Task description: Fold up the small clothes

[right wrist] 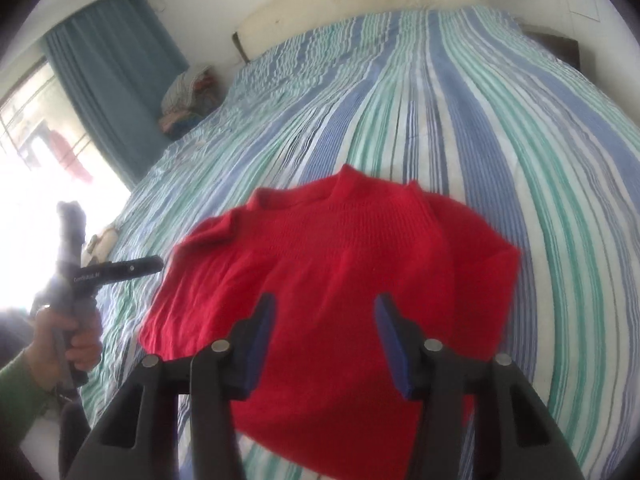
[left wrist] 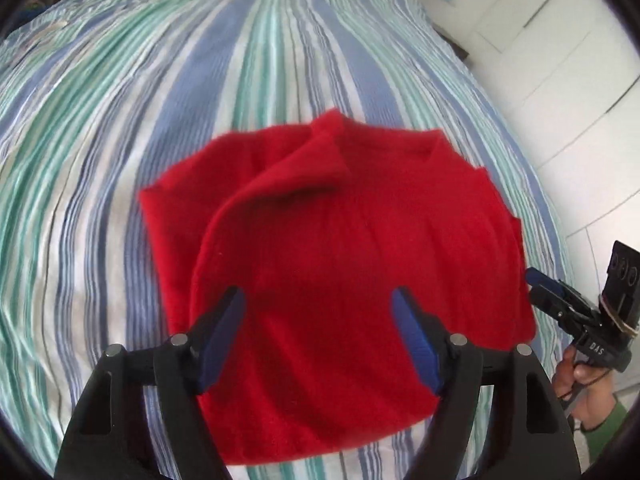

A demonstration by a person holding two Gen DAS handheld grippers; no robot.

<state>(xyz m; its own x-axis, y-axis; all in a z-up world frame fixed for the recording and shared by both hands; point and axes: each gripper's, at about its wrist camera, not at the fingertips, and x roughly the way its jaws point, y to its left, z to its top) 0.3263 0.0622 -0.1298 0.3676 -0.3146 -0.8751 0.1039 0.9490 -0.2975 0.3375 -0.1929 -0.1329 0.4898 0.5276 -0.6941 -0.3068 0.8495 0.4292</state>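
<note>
Fingers on both grippers spread wide, pinching nothing; hovering above the red sweater, probably lining up the next fold on the bed.

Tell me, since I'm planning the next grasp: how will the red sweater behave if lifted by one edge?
Probably floppy: the red sweater is a soft knit whose folded sleeve lies draped and creased, so it would sag and unfold. It looks light for its size, lying flat on the striped bedspread. The fuzzy ribbed surface likely grips rather than slips.
</note>
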